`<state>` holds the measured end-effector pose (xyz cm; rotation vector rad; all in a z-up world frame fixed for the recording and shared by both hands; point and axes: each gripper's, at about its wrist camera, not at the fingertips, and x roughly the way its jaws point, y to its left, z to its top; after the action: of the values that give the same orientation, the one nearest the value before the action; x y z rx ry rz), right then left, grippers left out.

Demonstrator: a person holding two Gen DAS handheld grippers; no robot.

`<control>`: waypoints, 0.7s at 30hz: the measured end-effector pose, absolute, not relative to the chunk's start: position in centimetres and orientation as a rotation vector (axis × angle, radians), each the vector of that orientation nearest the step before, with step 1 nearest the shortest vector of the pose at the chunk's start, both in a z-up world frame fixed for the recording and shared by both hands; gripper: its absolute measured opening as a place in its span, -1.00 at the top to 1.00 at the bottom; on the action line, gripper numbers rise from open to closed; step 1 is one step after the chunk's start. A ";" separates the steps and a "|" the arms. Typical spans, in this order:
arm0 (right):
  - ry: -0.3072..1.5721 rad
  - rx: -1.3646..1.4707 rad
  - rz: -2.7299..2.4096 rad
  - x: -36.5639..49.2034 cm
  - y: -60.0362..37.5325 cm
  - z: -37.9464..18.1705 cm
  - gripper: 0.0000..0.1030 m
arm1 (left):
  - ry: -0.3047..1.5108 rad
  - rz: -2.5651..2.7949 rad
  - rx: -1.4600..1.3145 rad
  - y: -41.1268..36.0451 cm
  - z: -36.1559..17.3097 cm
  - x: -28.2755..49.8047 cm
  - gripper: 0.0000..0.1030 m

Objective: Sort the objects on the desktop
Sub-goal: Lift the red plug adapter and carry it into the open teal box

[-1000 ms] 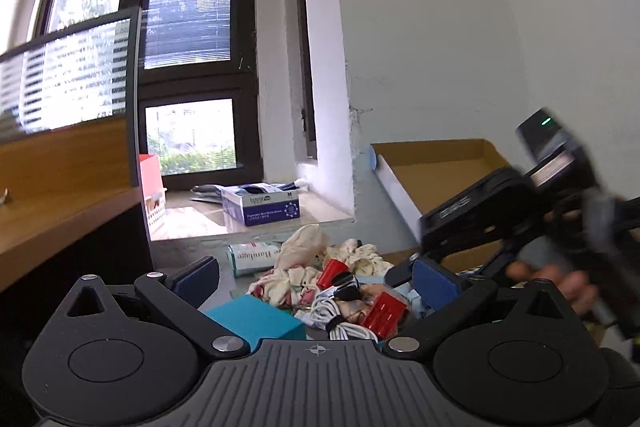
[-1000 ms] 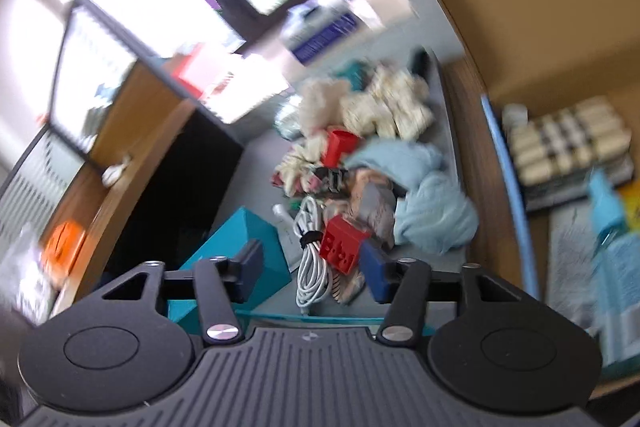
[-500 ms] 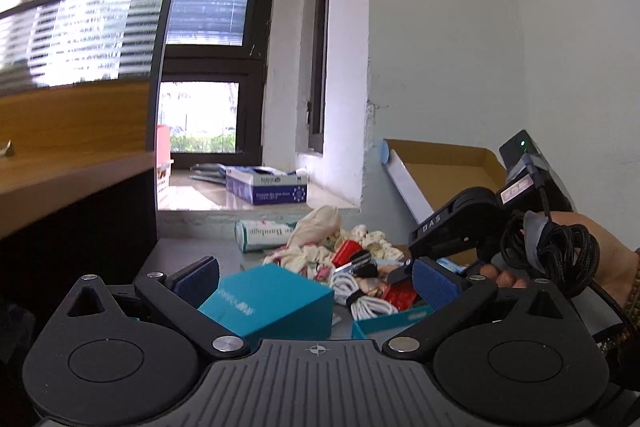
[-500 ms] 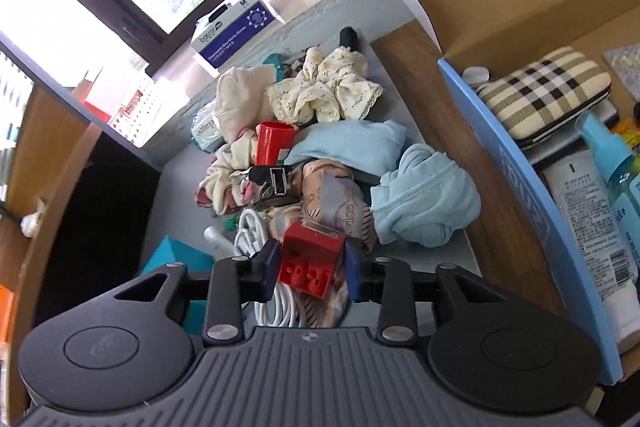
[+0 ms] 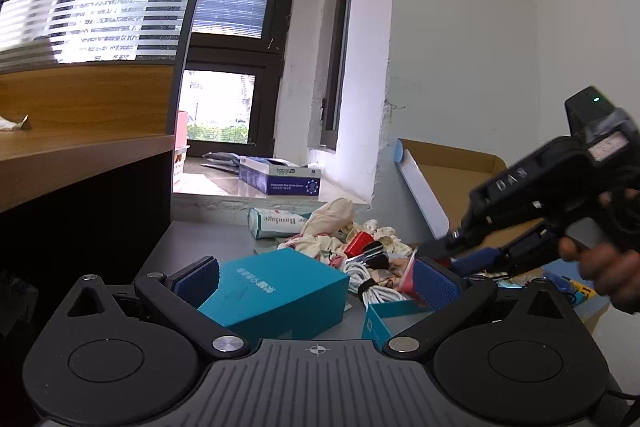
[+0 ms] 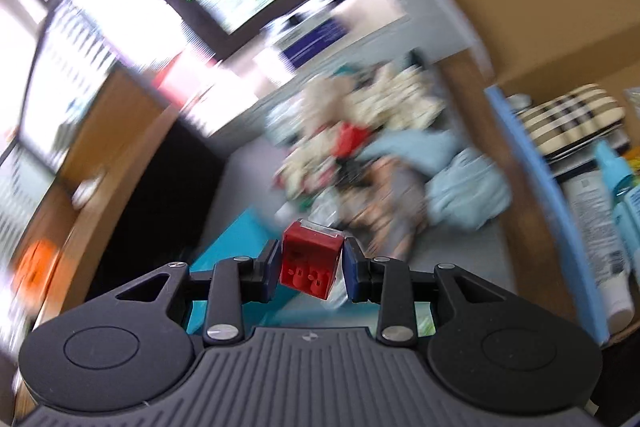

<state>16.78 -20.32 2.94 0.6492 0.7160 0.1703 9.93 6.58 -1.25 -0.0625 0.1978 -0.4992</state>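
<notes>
Red block [image 6: 311,264] pinched in the right hand-held gripper [image 6: 310,269] — clear only from its wrist view; left hand-held gripper [image 5: 316,279] spread; cardboard box [image 6: 520,3] holds a plaid case [image 6: 572,119].

An office: a wooden desk partition [image 5: 84,99] with frosted striped glass, beside dark-framed windows [image 5: 236,7].

a grey desktop [image 5: 200,247] carries the clutter. ahead of the left claw [image 5: 316,277] a teal box [image 5: 276,291] lies flat on it, between the spread fingers. beyond that lie a coiled white cable [image 5: 374,285], a heap of cloths [image 5: 340,231] and a bandage pack [image 5: 276,223]. to its right stands an open cardboard box [image 5: 448,171].
</notes>
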 end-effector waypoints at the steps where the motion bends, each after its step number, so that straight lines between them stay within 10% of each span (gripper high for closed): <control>1: 0.743 0.620 0.206 16.5 -19.6 3.0 0.27 | 0.203 -0.497 -0.064 6.6 -1.3 9.8 -1.00; 21: 0.863 0.282 0.236 16.1 -16.4 2.8 0.04 | 0.231 -0.457 -0.067 7.4 -1.3 9.0 -1.00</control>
<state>16.07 -16.40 2.76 0.2823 0.8627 0.2358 9.01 7.38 -1.27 -0.0672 0.2307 -0.4571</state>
